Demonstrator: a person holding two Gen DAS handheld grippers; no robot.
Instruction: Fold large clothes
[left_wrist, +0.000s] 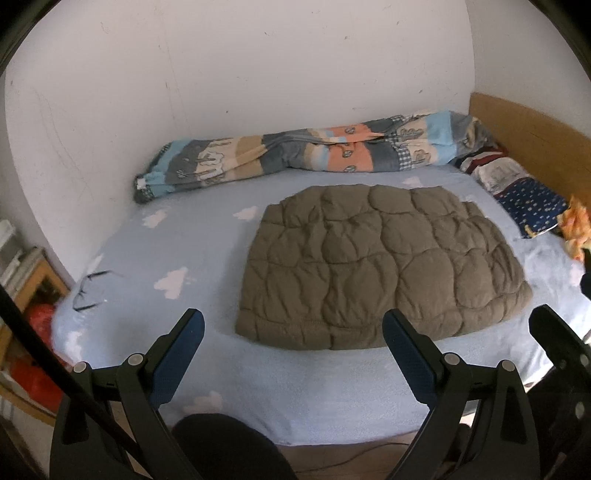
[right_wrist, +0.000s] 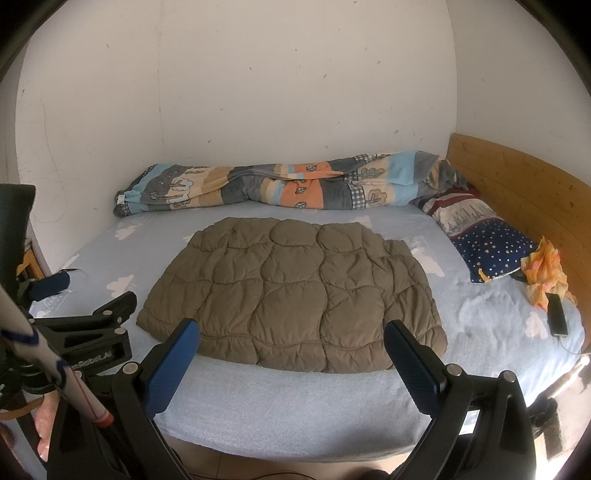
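Jacket (left_wrist: 380, 266), quilted and olive, lies flat mid-bed at twelve o'clock of the left gripper (left_wrist: 293, 354), spread wide, empty. Right wrist view: jacket (right_wrist: 295, 295) again at twelve; right gripper (right_wrist: 293, 356) gapes equally, probably poised for its hem.

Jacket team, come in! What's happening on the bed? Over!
Left gripper and right gripper open, empty. Puffer jacket flat on bed sheet, untouched. Nothing on it.
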